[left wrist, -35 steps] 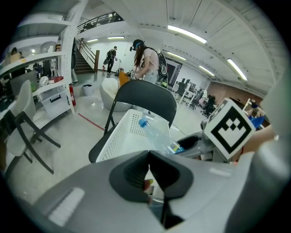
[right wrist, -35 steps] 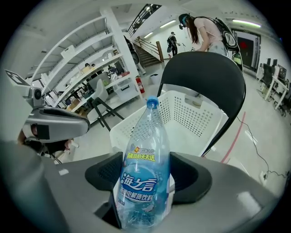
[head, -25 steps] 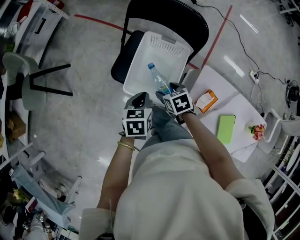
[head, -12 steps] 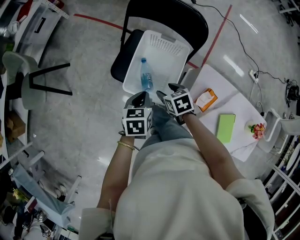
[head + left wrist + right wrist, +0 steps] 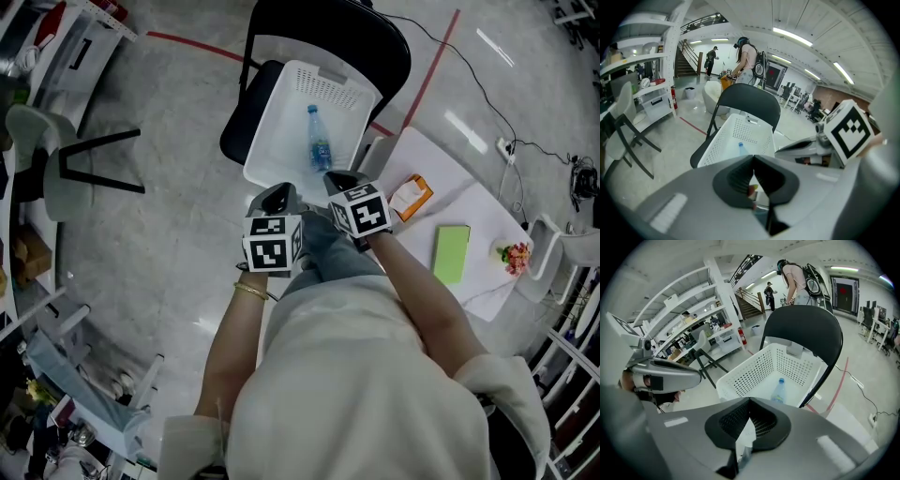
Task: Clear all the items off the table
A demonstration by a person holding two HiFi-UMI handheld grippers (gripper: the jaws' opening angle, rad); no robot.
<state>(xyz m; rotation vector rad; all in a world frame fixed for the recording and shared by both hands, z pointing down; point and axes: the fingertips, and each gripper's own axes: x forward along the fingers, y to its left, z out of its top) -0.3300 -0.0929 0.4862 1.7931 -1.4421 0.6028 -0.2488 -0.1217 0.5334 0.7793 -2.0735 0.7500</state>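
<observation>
Jaws of the right gripper [image 5: 749, 401] have just been closing and now meet, with nothing between them. The left gripper [image 5: 753, 159] is likewise pressed together and empty. Just ahead of both sets of fingertips, the water bottle [image 5: 778, 391] lies inside the white basket [image 5: 750, 371] on a black chair [image 5: 801, 324]. Right of the right gripper's fingers, the white table [image 5: 487, 216] carries an orange packet [image 5: 412, 197], a green box [image 5: 452, 254] and a small flowery item [image 5: 513, 260]. Glossy grey floor [image 5: 169, 234] surrounds them.
</observation>
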